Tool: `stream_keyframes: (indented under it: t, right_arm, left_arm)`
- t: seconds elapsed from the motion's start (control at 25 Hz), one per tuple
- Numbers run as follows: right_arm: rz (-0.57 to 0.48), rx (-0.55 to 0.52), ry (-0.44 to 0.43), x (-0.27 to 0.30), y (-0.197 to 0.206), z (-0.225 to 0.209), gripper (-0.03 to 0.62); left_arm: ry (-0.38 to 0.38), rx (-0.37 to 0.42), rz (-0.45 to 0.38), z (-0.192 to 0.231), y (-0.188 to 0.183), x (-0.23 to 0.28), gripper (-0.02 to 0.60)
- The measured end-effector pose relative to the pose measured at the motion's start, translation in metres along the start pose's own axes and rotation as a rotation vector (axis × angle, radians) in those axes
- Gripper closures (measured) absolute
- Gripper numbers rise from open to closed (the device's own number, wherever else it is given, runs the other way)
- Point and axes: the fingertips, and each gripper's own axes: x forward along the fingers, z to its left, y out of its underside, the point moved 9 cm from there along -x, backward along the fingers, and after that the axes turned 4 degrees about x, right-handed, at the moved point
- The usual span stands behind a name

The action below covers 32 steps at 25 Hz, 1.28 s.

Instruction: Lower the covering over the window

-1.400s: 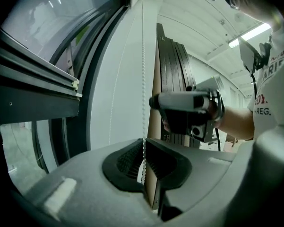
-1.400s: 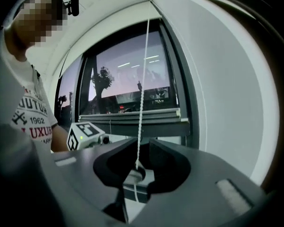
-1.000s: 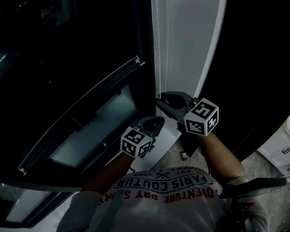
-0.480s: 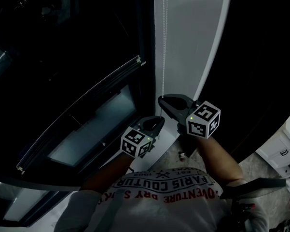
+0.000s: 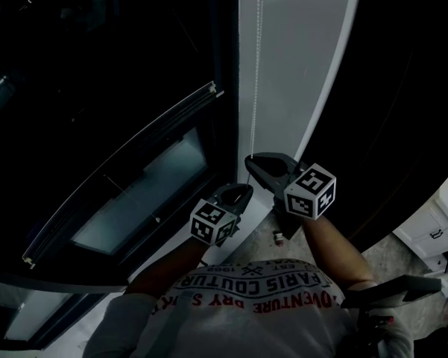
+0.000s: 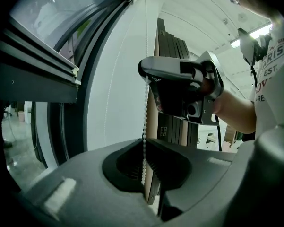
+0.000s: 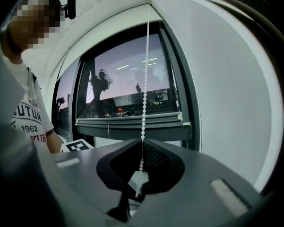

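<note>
**Head view with both gripper views.** The window (image 5: 142,196) is occupying the left of the head view, as dark glass in a dark frame. The covering (image 5: 127,174), seemingly a sheer shade through which a tree and lights are showing, is hanging partway down. Its bottom rail (image 7: 132,123) is sitting short of the window's lower edge, and a brighter band of bare glass is lying below it. The lowering is therefore judged to be under way, with the lower part of the pane yet to be covered.

A white wall strip (image 5: 298,66) is running beside the frame. The right gripper (image 5: 249,160) is sitting above the left gripper (image 5: 244,192), both close to that strip. The right one's jaws have just been closing and are now pinching the bead chain (image 5: 256,66). The left one's jaws are likewise nipping it, narrow, apparently on the same strand just below. Each gripper is carrying a cube of square markers.

The person's shirt (image 5: 253,304) is bearing print, upside down here: "PARIS COUTUR", "DVENTURE" and "1962".
</note>
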Motion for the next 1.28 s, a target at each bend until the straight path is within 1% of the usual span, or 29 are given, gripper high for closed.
stream_keyframes:
  t: [0.08,0.4,0.52,0.6,0.76,0.84,1.0,1.16,1.28]
  right_arm:
    - [0.03,-0.001,0.009,0.002,0.011,-0.001,0.586]
    - [0.116,0.085,0.019,0.012,0.065,-0.009,0.586]
    - [0.135,0.109,0.018,0.015,0.079,-0.007,0.586]
    - [0.145,0.114,0.019,0.015,0.087,-0.006,0.586]
    - [0.175,0.132,0.023,0.017,0.103,-0.005,0.586]
    - [0.178,0.146,0.025,0.017,0.109,-0.004,0.586]
    - [0.172,0.16,0.021,0.017,0.111,-0.003,0.586]
    - [0.174,0.161,0.025,0.017,0.111,-0.003,0.586]
    - [0.172,0.163,0.034,0.014,0.11,-0.005,0.586]
  left_arm:
    - [-0.005,-0.005,0.028,0.001,0.011,0.002,0.561]
    - [-0.004,-0.049,0.144,0.004,0.06,0.002,0.561]
    - [-0.001,-0.084,0.183,0.001,0.068,-0.002,0.56]
    - [0.004,-0.111,0.191,0.001,0.077,-0.002,0.56]
    - [0.002,-0.129,0.234,0.0,0.088,-0.004,0.56]
    - [0.013,-0.147,0.234,-0.001,0.095,-0.006,0.56]
    - [0.059,-0.173,0.199,-0.001,0.1,-0.008,0.558]
    - [0.081,-0.159,0.214,0.001,0.099,-0.009,0.555]
    - [0.112,-0.148,0.202,0.008,0.1,-0.008,0.521]
